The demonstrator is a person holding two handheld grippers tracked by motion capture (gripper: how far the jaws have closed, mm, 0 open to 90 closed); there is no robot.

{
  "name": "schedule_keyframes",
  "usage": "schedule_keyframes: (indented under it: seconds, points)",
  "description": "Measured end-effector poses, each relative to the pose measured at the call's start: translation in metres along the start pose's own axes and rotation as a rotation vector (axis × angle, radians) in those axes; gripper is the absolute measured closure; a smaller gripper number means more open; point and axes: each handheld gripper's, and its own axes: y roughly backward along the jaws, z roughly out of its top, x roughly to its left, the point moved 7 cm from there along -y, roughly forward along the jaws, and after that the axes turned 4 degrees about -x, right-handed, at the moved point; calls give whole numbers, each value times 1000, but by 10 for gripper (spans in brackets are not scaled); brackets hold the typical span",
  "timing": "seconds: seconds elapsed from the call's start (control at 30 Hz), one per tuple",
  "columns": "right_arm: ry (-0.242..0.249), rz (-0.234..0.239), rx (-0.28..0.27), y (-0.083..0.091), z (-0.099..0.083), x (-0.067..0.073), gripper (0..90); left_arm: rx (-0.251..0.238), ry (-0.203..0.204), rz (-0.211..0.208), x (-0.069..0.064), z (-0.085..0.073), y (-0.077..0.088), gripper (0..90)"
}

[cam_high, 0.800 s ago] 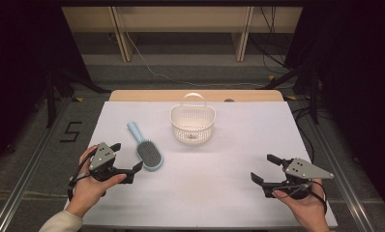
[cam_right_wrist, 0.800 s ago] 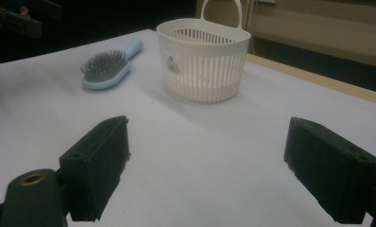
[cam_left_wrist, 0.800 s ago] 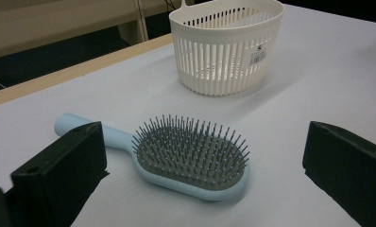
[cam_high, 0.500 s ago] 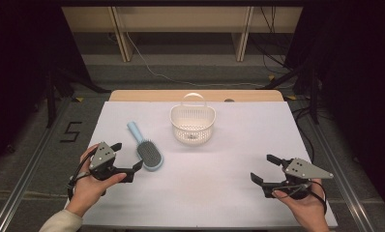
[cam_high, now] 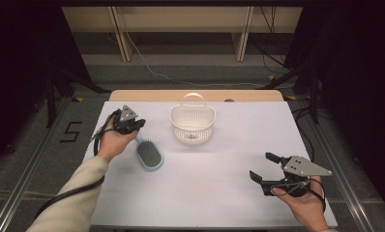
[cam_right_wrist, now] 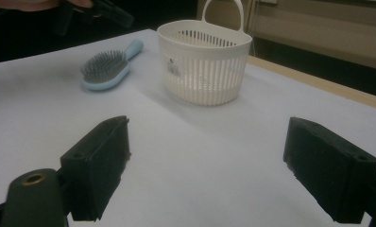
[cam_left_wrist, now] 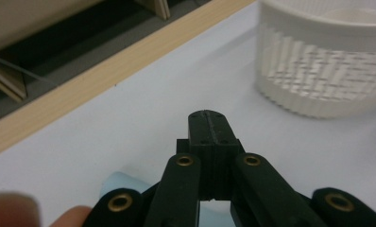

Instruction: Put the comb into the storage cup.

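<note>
Jaws: left gripper [cam_high: 132, 124] closed, above hairbrush [cam_high: 149, 154] handle; right gripper [cam_high: 267, 168] wide open, empty. Basket [cam_high: 192, 123] label unreadable.

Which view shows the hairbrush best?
The right gripper view: the hairbrush shows whole, bristles up. In the high view the left hand covers its handle. The left gripper view catches a pale blue corner behind the jaws.

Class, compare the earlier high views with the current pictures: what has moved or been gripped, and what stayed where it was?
The left gripper moved up the table to the handle end of the blue hairbrush; its jaws look shut, though a grip on the handle cannot be confirmed. The right gripper, open, the brush and the white basket stayed put.
</note>
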Motion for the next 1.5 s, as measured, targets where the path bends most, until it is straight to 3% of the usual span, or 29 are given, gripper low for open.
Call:
schedule_keyframes:
  seconds: [0.03,0.07,0.1,0.13,0.17,0.3,0.43,0.6,0.73,0.8,1.03,1.17,1.3,1.5]
  points:
    - [2,3,3,0,0,0,158,58,27,2,10,-3,-19,899]
    - [2,5,5,1,-1,1,158,89,38,4,14,-6,-26,899]
    - [4,4,7,2,-1,1,158,89,38,4,14,-6,-26,899]
    - [3,2,7,2,-1,1,159,144,40,6,18,-13,-36,900]
    - [3,3,4,3,-1,1,159,163,35,7,18,-16,-39,900]
    - [-3,6,7,4,-2,0,160,189,34,2,18,-20,-45,899]
    - [-3,6,7,5,-1,2,160,232,-23,-16,14,-28,-49,899]
    - [-2,13,11,4,-1,4,162,272,-36,-20,15,-35,-48,900]
    - [-7,15,13,4,-2,4,163,306,-34,-23,17,-44,-45,900]
    - [-4,16,13,4,-2,4,163,330,-61,-17,17,-47,-43,900]
    - [-1,33,19,1,-2,7,164,426,-87,-32,19,-54,-27,900]
    - [-1,39,25,1,-3,7,165,477,-60,-47,20,-63,-13,900]
    - [2,42,30,0,-3,8,166,525,-58,-67,17,-71,4,900]
    - [3,48,25,-1,-2,10,166,536,-3,-82,8,-85,28,900]
